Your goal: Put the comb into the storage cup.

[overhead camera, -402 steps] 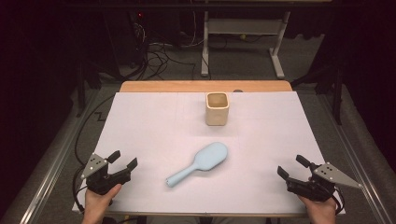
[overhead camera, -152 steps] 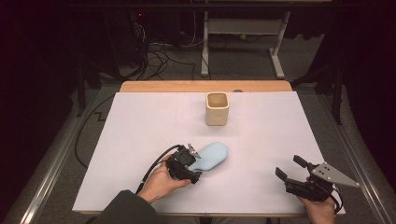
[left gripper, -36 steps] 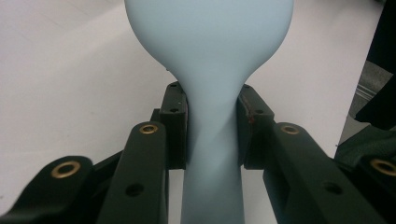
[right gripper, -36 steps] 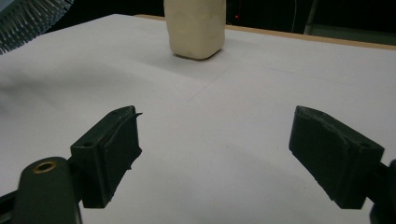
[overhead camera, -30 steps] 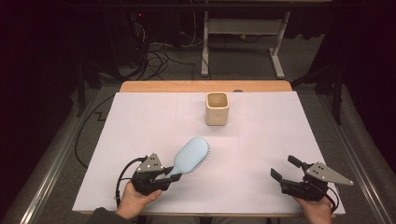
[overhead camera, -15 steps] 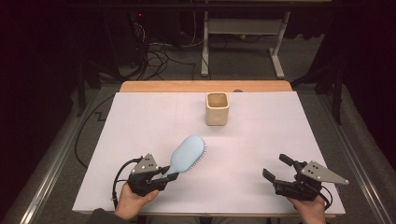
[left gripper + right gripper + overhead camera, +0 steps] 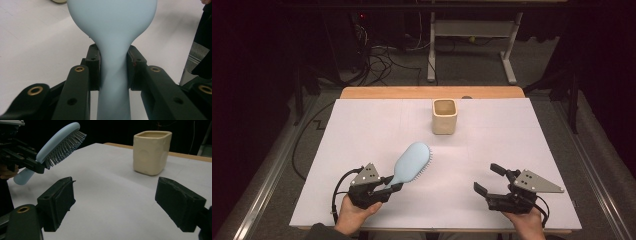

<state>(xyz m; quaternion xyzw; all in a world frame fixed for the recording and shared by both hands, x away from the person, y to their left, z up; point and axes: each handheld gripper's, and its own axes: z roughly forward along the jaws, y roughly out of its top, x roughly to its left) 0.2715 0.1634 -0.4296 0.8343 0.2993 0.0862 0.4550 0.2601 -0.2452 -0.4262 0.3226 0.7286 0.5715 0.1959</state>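
Left gripper [image 7: 384, 186] pinches the blue hairbrush [image 7: 412, 162] by its handle, lifted off the bench [image 7: 362, 130] — long axis slanting up toward the cream cup [image 7: 445, 116], bristles facing the right gripper [image 7: 491, 181], whose jaws are spread and empty. The left is nearer the cup. Since a second ago the right gripper has slid in toward the brush — the brush has held still.

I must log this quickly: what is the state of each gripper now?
Left gripper: closed on the light blue plastic hairbrush.
Right gripper: open, empty.
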